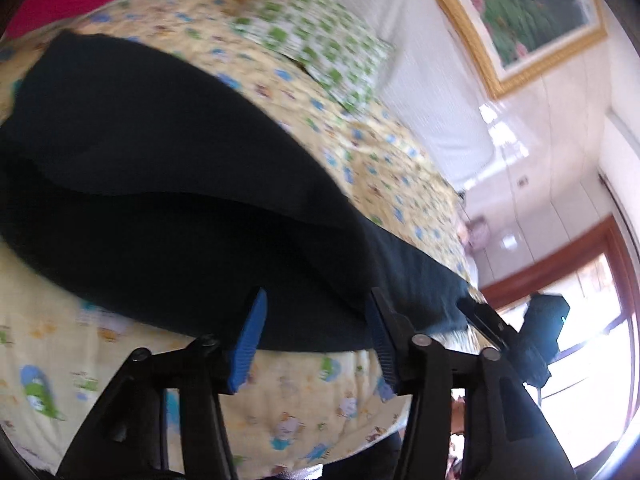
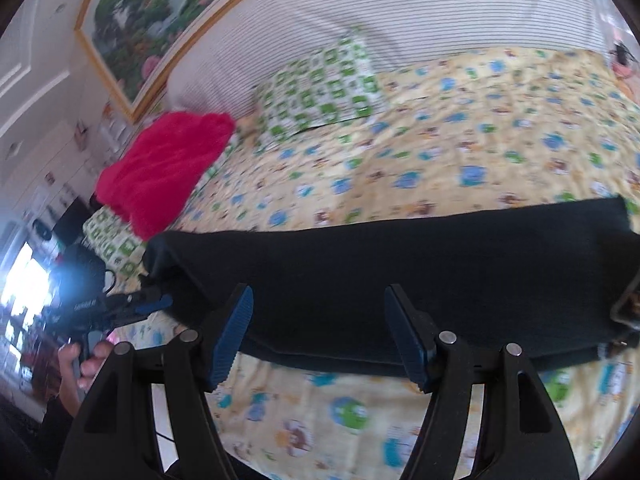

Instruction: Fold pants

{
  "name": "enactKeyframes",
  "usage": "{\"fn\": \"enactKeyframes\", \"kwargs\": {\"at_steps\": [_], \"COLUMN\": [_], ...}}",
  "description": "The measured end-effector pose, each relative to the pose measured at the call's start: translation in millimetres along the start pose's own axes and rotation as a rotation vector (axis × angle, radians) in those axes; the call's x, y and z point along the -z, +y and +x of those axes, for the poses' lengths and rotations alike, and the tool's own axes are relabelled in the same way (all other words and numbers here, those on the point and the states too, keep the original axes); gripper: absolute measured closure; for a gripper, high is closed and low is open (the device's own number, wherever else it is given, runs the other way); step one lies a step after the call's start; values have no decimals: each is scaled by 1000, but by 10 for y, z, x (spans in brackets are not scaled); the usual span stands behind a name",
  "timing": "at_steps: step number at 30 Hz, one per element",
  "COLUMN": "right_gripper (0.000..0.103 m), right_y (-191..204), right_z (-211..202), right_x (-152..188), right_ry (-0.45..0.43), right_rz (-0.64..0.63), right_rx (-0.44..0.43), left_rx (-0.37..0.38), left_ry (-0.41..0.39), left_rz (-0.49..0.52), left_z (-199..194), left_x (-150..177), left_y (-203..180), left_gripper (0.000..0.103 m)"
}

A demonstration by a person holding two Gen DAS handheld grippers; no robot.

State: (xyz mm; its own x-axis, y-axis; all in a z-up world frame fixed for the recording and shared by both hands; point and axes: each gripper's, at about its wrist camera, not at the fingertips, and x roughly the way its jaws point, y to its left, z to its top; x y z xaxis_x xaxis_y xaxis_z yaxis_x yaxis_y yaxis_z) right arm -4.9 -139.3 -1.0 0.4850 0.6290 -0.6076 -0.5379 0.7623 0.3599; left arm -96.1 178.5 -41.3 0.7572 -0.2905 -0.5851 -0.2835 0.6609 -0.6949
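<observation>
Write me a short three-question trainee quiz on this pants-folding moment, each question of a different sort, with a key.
1. True or false: the left gripper is clamped shut on the dark navy fabric pants.
2. Multiple choice: the bright pink fuzzy blanket lies
A. on top of the pants
B. at the bed's edge beyond the pants, near the green-and-white checked pillow
C. on the floor
3. Fill in: the pants rest on a yellow cartoon-print ______.

Key
1. False: its blue-padded fingers stand apart, and so do those of the right gripper.
2. B
3. bedsheet
</observation>
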Motion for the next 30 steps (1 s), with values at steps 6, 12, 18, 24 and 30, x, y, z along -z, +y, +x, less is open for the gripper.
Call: {"fn": "enactKeyframes", "kwargs": {"at_steps": [6, 12, 18, 24, 30], "right_gripper": [34, 34, 24, 24, 32], "right_y": [310, 587, 853, 1103, 1178], "right_z": [239, 504, 813, 1089, 1350], "right_x": [27, 81, 127, 160, 148], "right_ry": [48, 106, 152, 169, 203], "right_rz": [-69, -153, -262, -395, -436], "right_rx": [-28, -40, -29, 4, 29], "left_rx": [8, 7, 71, 22, -56], "left_ry": [-71, -116, -166, -238, -254], "left_rz": [-94, -187, -332, -351, -276], "left_z": [-152, -221, -246, -266, -253], "left_x": [-77, -214, -373, -583, -670], "left_y": [241, 523, 801, 858, 824], "left_gripper": [44, 28, 26, 27, 79]}}
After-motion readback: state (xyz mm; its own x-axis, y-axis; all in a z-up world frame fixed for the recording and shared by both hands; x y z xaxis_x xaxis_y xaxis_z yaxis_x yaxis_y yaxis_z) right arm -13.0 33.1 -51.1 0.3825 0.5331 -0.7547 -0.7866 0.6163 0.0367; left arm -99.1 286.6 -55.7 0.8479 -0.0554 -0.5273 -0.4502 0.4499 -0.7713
